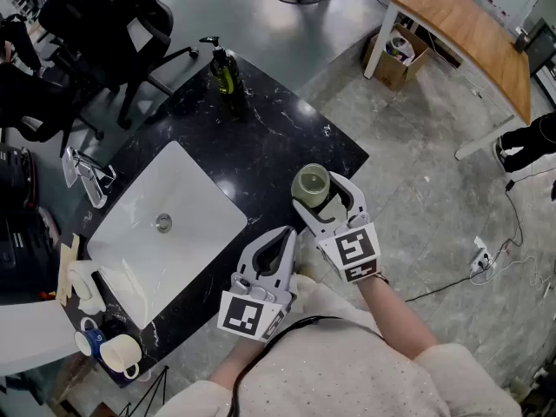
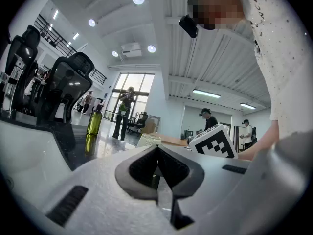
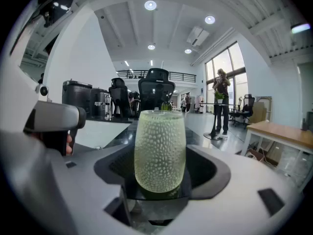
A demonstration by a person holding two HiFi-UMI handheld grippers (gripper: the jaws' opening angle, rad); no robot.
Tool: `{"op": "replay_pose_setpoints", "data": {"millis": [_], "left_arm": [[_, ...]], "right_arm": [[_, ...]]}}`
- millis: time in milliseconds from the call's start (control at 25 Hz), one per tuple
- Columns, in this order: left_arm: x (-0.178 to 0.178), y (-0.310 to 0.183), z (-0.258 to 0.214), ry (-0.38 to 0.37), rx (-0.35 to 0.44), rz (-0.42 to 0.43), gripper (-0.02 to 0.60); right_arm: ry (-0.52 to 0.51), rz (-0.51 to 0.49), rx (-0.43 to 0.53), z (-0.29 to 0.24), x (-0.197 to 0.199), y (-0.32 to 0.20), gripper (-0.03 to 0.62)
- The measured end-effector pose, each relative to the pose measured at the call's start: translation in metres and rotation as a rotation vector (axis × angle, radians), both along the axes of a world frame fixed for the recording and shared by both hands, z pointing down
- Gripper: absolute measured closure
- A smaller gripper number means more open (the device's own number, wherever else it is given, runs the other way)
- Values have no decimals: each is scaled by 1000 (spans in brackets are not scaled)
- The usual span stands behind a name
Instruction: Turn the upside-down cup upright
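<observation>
We see the cup (image 3: pixel 160 151) between our right gripper's (image 1: pixel 323 191) wide-spread jaws, untouched, standing on the counter (image 1: pixel 261 137), axis vertical, mouth up, left gripper (image 1: pixel 282 237) closed, empty

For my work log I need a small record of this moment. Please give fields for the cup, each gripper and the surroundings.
cup: green, dimpled, standing on the black counter near its edge
right gripper: open, one jaw on each side of the cup, not pressing it
left gripper: shut, nothing between its jaws
nearby: white sink, pump bottle
</observation>
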State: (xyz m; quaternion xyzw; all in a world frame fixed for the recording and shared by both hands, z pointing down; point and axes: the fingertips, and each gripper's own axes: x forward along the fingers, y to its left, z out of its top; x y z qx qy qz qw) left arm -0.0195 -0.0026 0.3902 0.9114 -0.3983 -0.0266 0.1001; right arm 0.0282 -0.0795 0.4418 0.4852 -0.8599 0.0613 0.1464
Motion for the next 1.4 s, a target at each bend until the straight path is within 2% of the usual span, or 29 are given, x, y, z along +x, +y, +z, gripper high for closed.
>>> {"op": "replay_pose_setpoints", "data": {"millis": [160, 280, 440, 600, 720, 960, 1080, 1240, 1400], "left_arm": [[-2, -4, 0, 1, 2, -8, 575], [-4, -4, 1, 2, 4, -17, 575], [-12, -7, 0, 3, 1, -37, 575], [-20, -7, -4, 3, -4, -55, 575], [-25, -8, -6, 5, -6, -65, 575], [-33, -3, -7, -10, -26, -82, 575], [-36, -5, -7, -8, -33, -97, 575], [-37, -6, -7, -7, -36, -103, 575], [-37, -6, -7, -17, -38, -106, 575]], "right_arm": [[1, -1, 6, -1, 0, -6, 270], [-30, -6, -30, 1, 2, -5, 273], [-166, -11, -135, -3, 1, -5, 273], [-379, -21, -281, -9, -6, 3, 275], [-618, -33, -432, -12, -14, 8, 273], [-1248, -71, -779, -9, -25, 19, 275], [-1510, -102, -909, -10, -28, 23, 275], [-1910, -159, -1065, -14, -29, 31, 274], [-2187, -257, -1161, -18, -28, 35, 275]]}}
